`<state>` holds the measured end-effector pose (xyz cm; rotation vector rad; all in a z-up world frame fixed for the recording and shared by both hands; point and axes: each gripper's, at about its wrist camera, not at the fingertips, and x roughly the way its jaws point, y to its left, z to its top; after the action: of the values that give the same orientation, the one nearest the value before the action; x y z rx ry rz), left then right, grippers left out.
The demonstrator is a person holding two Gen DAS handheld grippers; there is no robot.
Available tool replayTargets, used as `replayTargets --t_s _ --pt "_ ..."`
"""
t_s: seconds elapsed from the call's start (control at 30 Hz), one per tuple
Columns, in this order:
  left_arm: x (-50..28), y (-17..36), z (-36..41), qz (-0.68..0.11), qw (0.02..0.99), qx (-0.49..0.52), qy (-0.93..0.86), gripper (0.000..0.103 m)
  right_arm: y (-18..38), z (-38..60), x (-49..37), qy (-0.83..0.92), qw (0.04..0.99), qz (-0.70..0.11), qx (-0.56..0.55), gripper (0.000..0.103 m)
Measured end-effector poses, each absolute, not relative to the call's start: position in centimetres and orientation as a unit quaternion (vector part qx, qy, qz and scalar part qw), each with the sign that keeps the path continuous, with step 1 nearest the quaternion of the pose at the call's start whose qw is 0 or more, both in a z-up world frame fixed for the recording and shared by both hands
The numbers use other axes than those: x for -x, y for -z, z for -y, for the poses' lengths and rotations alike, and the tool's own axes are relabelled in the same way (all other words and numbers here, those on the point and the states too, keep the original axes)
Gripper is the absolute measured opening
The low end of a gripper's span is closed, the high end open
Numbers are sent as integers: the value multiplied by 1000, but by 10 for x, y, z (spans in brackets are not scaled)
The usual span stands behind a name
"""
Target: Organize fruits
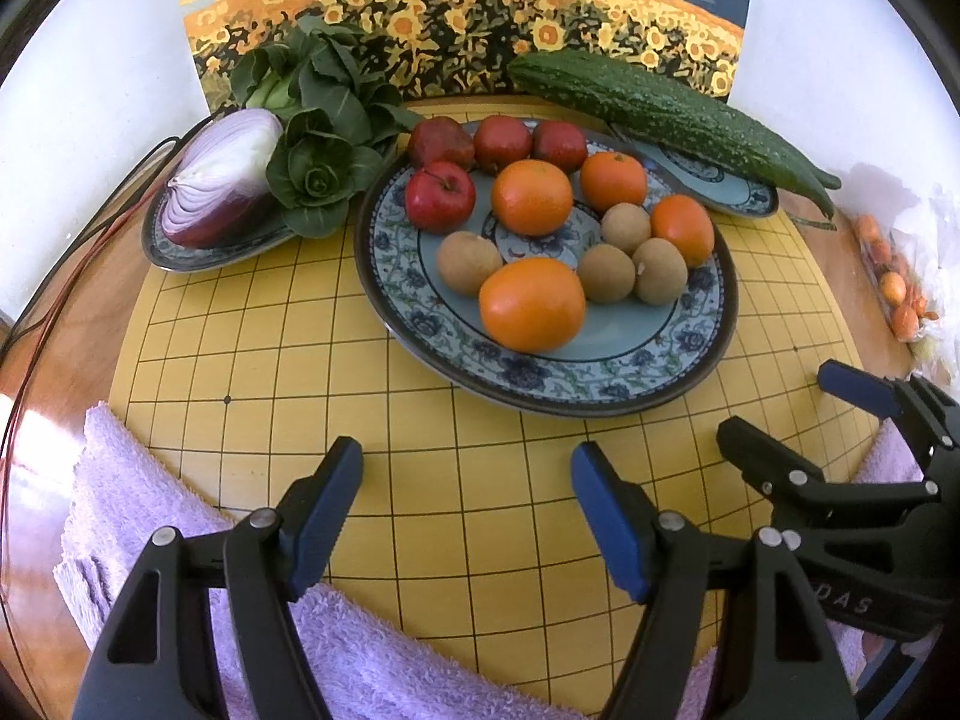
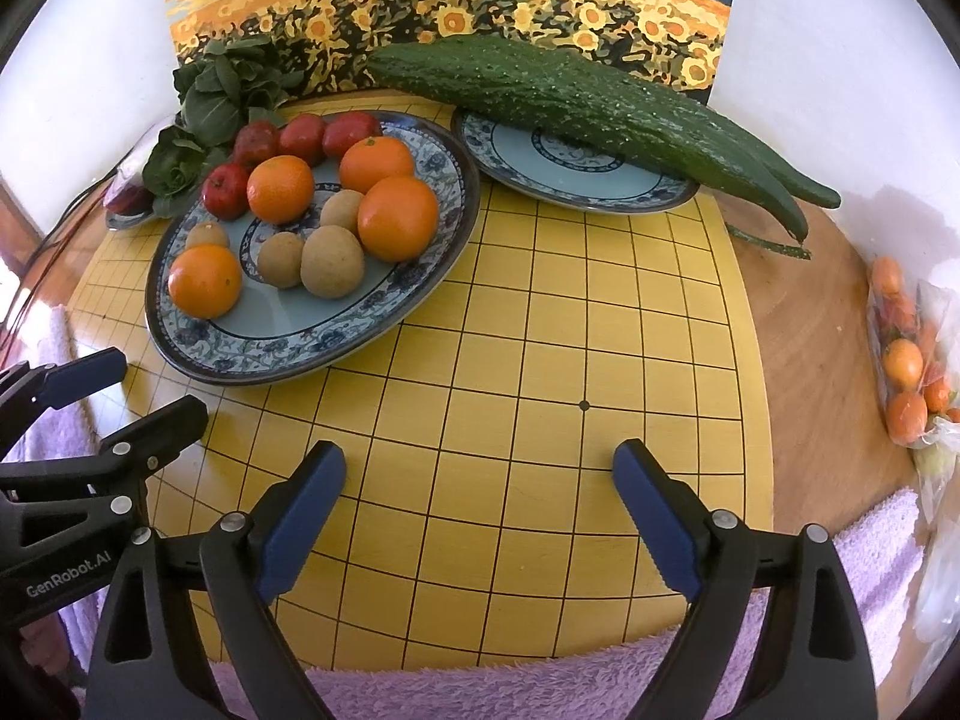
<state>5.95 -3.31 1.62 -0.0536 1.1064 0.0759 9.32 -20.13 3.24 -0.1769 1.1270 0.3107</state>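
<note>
A yellow gridded board [image 1: 420,516] lay on a wooden tabletop, with a sunflower painting [image 1: 462,18] propped along the far edge and a lilac towel [image 1: 198,558] over the near edge.

At the middle of the board sat a large blue patterned plate [image 1: 600,372] holding the fruit in loose groups: 4 red apples [image 1: 441,195] along its far rim, 4 oranges [image 1: 531,303] spread from near rim to right rim, and 4 brown round fruits [image 1: 606,273] between them. Nothing loose lay on the board itself.

A smaller plate [image 1: 180,258] towards the far left corner carried a halved red onion [image 1: 225,177] and leafy greens [image 1: 324,138]. Another plate [image 2: 576,180] towards the far right held 2 long bumpy green gourds [image 2: 600,102] that overhung its rim.

At the right edge of the tabletop, off the board, a clear bag [image 2: 918,354] held more small orange fruits.

The left gripper [image 1: 468,516] hung above the near edge of the board, jaws moderately wide and empty. The right gripper [image 2: 480,516] hung beside it, jaws wide, opening a little further, nothing between them.

By the look of it, the sorting was nearly or fully finished: fruit gathered on 1 plate, vegetables on the others. Only the bagged fruit might remain, if it counted at all.
</note>
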Motion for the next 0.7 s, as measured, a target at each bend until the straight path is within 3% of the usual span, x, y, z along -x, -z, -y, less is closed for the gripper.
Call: replayTargets --t_s 0.7 --pt "-60 -16 33 -525 850 24 -36 76 -31 202 -94 -146 831 -530 82 95"
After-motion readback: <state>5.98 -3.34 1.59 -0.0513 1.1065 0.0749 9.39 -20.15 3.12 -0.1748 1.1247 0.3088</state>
